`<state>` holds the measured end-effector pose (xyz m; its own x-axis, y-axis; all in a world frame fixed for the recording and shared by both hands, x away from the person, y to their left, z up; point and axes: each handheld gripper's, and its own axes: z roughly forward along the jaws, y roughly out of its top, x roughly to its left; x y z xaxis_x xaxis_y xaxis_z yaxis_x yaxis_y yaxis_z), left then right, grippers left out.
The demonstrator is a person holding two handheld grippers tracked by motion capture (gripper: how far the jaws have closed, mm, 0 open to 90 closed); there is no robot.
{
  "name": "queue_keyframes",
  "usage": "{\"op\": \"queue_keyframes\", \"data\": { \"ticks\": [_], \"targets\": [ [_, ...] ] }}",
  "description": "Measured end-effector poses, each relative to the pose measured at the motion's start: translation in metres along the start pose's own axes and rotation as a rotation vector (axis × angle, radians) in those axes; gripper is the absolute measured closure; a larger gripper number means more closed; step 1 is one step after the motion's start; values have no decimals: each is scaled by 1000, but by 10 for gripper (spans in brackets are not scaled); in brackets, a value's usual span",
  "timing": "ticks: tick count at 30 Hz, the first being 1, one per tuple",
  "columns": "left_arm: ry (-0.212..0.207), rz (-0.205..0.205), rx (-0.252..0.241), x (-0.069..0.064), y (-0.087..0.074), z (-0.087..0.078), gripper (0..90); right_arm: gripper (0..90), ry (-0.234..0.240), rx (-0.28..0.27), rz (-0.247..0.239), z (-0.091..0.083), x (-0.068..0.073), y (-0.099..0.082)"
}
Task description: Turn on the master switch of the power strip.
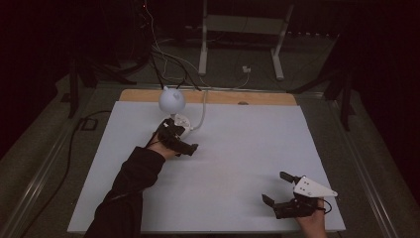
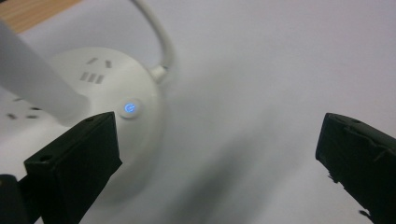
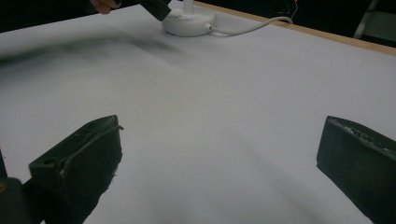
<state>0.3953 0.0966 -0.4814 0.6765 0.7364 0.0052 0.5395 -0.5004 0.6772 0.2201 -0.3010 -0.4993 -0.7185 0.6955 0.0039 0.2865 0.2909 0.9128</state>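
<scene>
Left to right across the table, as seen from above:

Left gripper (image 1: 181,133): black, two-jaw, held in a dark-sleeved hand, jaws apart and holding nothing; it sits at the far left part of the white sheet (image 1: 237,148), just beside the lamp base

Small white desk lamp with a round ball-shaped head (image 1: 171,99): stands near the far edge on a round white plastic base (image 2: 107,88). In the left gripper view the base shows socket slots on top and a small power button glowing blue (image 2: 130,109) near its rim, just past the gripper's left jaw. A white cable (image 2: 159,42) leaves the base and runs toward the far edge, over the strip of bare wooden tabletop (image 1: 267,98)

Middle of the sheet: plain white surface

Right gripper (image 1: 275,189): black, with a grey three-cornered plate on top, at the near right corner, well apart from the lamp; jaws spread wide, nothing between them
</scene>
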Motion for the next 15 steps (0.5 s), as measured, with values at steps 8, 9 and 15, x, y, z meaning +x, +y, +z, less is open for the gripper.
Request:
{"op": "queue_keyframes", "data": {
  "ticks": [8,9,15],
  "targets": [
    [-30,-16,-27,2,-3,-21,2,0,3,4,-3,1,1,0],
    [-26,-15,-24,2,-3,-24,2,0,3,4,-3,1,1,1],
    [-51,-11,-24,2,-12,-35,2,0,2,3,-5,1,1,1]
  ]
}}
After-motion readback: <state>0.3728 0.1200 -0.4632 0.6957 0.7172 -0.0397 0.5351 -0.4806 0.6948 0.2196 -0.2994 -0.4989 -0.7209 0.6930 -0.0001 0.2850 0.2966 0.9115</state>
